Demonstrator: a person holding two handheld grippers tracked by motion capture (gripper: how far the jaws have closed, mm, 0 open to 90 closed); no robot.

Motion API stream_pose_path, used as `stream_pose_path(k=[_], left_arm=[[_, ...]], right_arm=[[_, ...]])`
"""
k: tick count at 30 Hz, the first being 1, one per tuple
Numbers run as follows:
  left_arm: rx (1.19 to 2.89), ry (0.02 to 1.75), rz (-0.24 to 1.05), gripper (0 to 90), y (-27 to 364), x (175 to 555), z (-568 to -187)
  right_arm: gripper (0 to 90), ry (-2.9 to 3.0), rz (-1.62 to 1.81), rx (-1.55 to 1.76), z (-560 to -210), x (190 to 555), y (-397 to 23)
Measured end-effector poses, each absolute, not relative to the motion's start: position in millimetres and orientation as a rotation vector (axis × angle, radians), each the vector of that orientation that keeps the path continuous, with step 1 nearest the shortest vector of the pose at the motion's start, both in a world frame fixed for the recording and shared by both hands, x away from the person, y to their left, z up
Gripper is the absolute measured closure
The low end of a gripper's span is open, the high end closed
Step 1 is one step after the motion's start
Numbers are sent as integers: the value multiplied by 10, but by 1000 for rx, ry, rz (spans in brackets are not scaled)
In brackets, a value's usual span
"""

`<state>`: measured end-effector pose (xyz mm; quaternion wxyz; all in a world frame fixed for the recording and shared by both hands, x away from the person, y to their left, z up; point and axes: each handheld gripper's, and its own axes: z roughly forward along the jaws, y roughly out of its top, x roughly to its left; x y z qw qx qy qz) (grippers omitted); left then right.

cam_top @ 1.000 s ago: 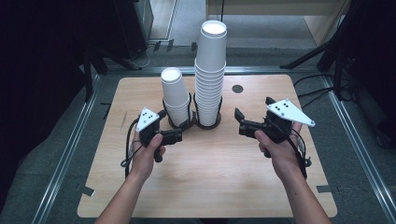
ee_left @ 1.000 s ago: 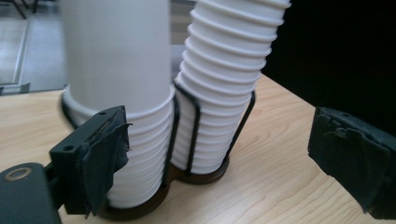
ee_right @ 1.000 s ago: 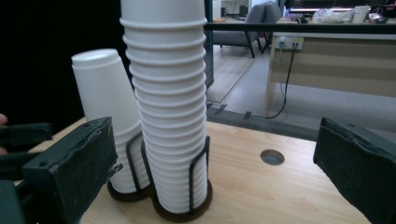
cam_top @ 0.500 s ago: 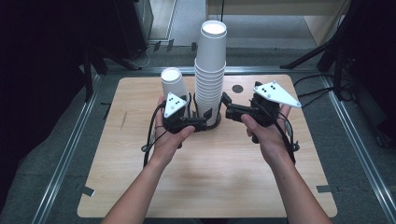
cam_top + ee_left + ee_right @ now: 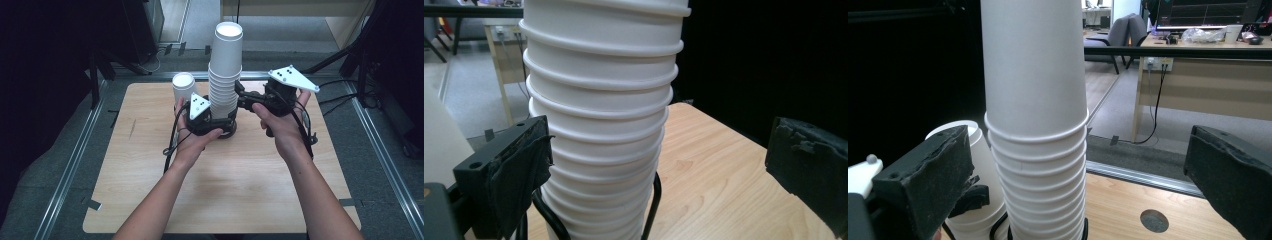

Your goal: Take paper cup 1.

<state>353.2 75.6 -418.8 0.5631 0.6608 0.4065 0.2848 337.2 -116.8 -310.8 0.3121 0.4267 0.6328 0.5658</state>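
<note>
Jaws wide, two cup stacks (image 5: 223, 75), two grippers (image 5: 227, 117)

Both forearms are bare, with no sleeves in sight. Each hand carries black tongs: the left tongs (image 5: 226, 125) and the right tongs (image 5: 241, 98) each wear a pale grey three-cornered plate dotted with small dark marks, trail thin black cables, and end in rough, worn black pads (image 5: 521, 172).
</note>
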Motion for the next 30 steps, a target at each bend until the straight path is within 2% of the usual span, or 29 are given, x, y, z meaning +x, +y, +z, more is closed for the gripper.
stream_pose_path(k=[7,15,30], left_arm=[[1538,988,702,0,685,3668,-4215],[1520,1034,771,0,627,3781,-4234],[1482,1065,804,0,574,3928,-4307]], right_arm=[[7,1691,1504,1104,-3074,3511,-1085],[116,1681,1497,1051,-3055,3619,-978],[83,1712,1571,1060,-3125,3869,-850]])
